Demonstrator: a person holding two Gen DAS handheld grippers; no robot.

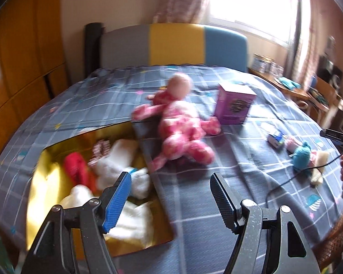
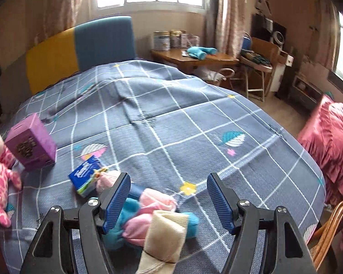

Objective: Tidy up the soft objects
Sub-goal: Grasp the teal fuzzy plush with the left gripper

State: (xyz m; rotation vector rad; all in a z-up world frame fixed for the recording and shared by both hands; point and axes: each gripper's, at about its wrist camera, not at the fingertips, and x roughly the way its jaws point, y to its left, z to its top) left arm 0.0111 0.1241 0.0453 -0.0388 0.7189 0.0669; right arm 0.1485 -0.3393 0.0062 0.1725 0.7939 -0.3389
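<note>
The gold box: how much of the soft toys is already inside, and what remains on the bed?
Done: the gold box already holds white and red plush pieces. In hand: nothing; the left gripper and right gripper are both open, the right one over the sock pile. Left: the pink doll and that pile lie on the bed.

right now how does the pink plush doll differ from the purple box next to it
The pink plush doll lies sprawled flat on the bedspread, limbs spread; the purple box stands upright. The doll is soft-looking and irregular, mottled pink and white; the box is stiff-sided, plain purple with a dark printed emblem. The doll is longer, reaching the gold bin's edge; the box is compact. Both rest outside the bin, held by neither gripper.
</note>
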